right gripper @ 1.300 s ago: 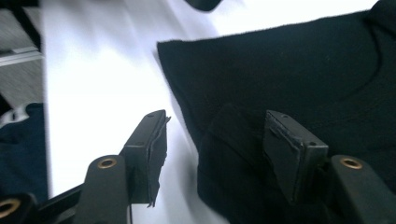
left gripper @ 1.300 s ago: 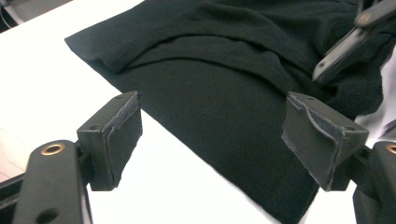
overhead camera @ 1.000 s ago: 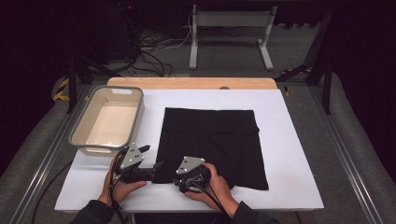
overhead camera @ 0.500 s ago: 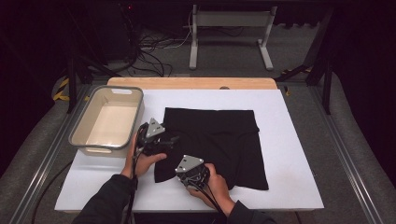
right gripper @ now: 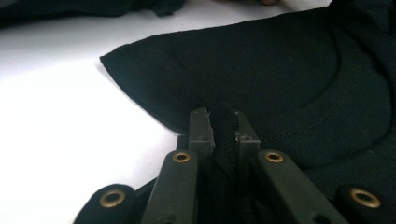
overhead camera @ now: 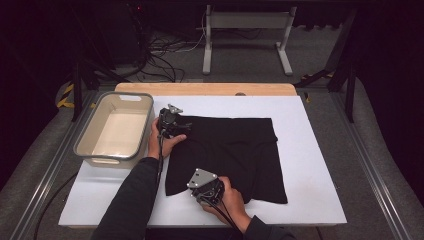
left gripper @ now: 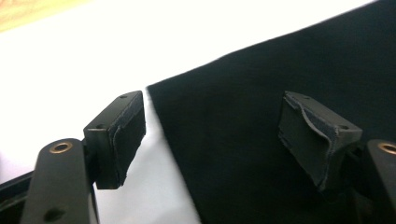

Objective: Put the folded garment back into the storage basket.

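A black cloth [overhead camera: 230, 150] lies spread flat on the white table [overhead camera: 320, 150]. My left gripper [overhead camera: 183, 126] is at the cloth's far left corner and stands open. In the left gripper view its jaws straddle that corner of the cloth [left gripper: 280, 70], and the left gripper [left gripper: 217, 126] has one pad over the white table and the other over the fabric, neither pressing. My right gripper [overhead camera: 195, 186] sits at the near edge, close to the near left corner. The right gripper [right gripper: 224, 126] has just been closing and is shut on a pinched fold of the cloth [right gripper: 280, 70].
A grey bin [overhead camera: 82, 145] with a pale bottom stands on the table's left side, right beside my left hand. A wooden strip [overhead camera: 205, 89] runs along the table's back edge. Bare white surface lies to the right of the cloth.
My left hand has moved from the table's near edge away along the cloth's left side to its far left corner. The right gripper has stayed at the near edge.
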A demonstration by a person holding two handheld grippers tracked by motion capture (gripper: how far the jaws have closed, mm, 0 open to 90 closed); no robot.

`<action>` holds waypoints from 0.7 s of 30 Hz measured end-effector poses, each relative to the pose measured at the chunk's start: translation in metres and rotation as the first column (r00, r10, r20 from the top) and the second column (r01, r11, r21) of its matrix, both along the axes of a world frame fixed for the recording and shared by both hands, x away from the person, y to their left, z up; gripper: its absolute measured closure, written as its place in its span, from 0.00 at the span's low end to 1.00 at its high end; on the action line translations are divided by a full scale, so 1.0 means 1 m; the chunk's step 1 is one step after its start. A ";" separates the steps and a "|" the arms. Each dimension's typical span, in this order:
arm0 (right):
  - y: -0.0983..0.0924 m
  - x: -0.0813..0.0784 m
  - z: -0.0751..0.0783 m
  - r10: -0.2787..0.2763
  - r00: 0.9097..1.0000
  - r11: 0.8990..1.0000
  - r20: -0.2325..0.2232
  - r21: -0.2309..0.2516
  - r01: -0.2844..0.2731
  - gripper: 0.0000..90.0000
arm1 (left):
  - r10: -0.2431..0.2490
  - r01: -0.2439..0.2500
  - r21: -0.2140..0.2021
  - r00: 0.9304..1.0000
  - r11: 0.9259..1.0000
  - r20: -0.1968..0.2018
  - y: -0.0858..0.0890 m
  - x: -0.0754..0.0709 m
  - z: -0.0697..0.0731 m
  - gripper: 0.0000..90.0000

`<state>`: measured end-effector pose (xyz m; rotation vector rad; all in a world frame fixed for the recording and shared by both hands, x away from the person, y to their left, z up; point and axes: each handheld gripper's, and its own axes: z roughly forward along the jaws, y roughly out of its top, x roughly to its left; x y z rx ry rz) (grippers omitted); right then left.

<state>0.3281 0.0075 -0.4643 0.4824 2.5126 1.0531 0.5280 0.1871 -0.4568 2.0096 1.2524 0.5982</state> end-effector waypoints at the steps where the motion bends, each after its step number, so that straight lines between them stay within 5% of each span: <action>1: 0.000 0.000 0.000 0.001 1.000 1.000 -0.001 0.000 -0.001 0.92 | 0.004 -0.004 -0.004 1.000 1.000 -0.008 0.000 0.002 0.000 0.28; 5: -0.001 0.002 0.000 0.005 1.000 1.000 -0.014 0.005 -0.005 0.92 | -0.029 0.029 -0.013 0.999 1.000 -0.042 0.001 0.006 -0.001 0.36; 10: -0.002 0.003 0.001 0.006 1.000 1.000 -0.031 0.014 -0.006 0.92 | -0.079 0.076 -0.048 0.995 0.996 -0.064 0.003 0.006 0.000 0.57; 13: -0.003 0.003 0.001 0.008 0.999 1.000 -0.035 0.019 -0.007 0.92 | -0.115 0.111 -0.065 0.992 0.992 -0.059 0.001 0.004 0.000 0.89; 16: -0.004 0.003 0.002 0.005 0.999 1.000 -0.040 0.025 -0.004 0.93 | -0.109 0.107 -0.052 0.993 0.993 -0.051 -0.001 0.003 0.000 0.94; 21: -0.008 -0.001 0.007 -0.003 1.000 0.998 -0.014 0.059 0.004 0.93 | -0.110 0.107 -0.088 0.994 0.990 -0.022 0.000 0.003 0.005 0.95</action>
